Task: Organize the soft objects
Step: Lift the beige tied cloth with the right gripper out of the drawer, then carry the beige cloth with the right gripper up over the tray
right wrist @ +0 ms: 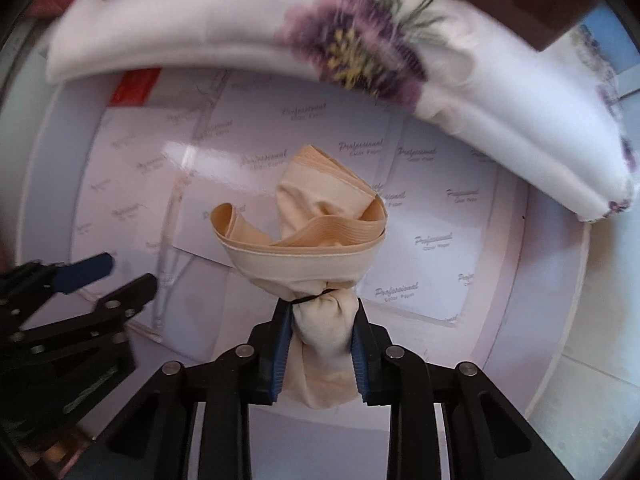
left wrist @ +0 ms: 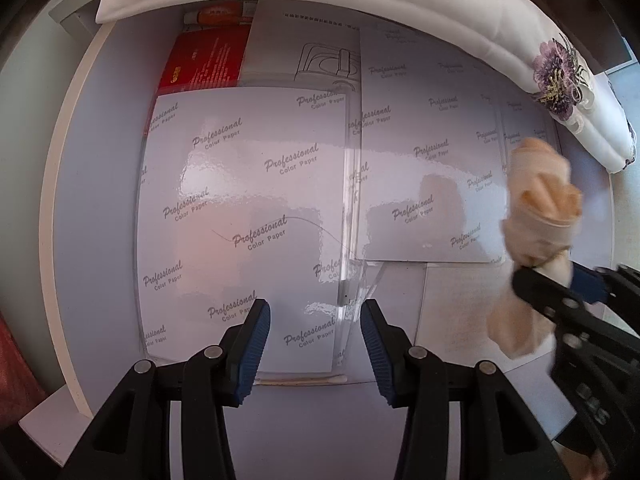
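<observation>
**A:** What has your right claw (right wrist: pixel 320 344) got?

**B:** My pads are clamped on the bundle (right wrist: pixel 316 240), a beige roll of stockings, just below the black tie (right wrist: pixel 316 299) at its neck; the banded cuffs flop loose beyond the tips; it hangs clear above the glossy sheets (right wrist: pixel 432 208) lining the white tray (right wrist: pixel 560 280).

**A:** And your left claw (left wrist: pixel 316 344)?

**B:** Jaws apart, nothing between them, poised over the same sheets; the bundle shows at the right edge of that view.

**A:** How do you do this step well?

**B:** I judge the grip sound while I stay under the tie; higher up, only slack cloth would be pinched and it could slip; I'd carry it level, keep the cuffs off the folded white cloth (right wrist: pixel 480 92) with its purple flower, set it down before loosening; the left claw can steady a trailing cuff.
</observation>
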